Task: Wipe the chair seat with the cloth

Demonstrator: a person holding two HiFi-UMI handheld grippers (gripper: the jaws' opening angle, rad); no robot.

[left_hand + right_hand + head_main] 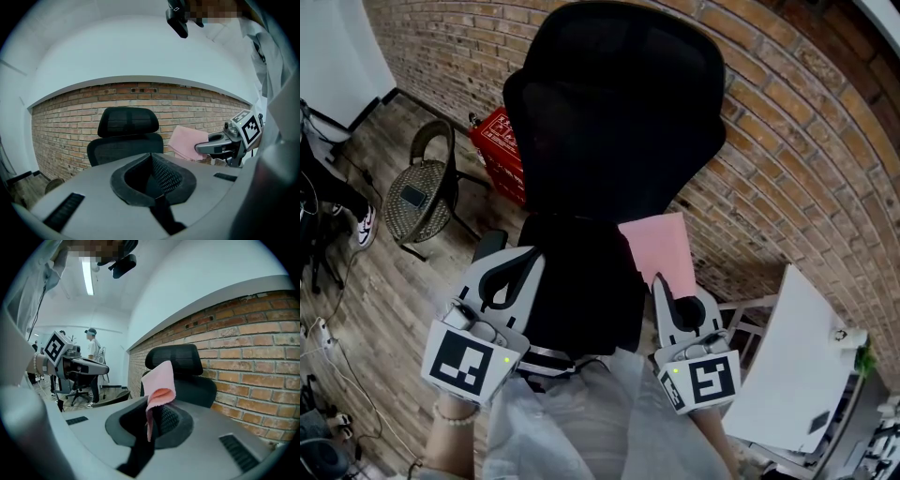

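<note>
Pink cloth (661, 253), black chair (609, 112), red-brown brick-patterned wall (787, 122).

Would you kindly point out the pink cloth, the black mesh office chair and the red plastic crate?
Pink cloth (661, 251), head view, middle of the fabric.
Black mesh office chair (614, 112), head view, backrest.
Red plastic crate (500, 152), head view, side wall.
</note>
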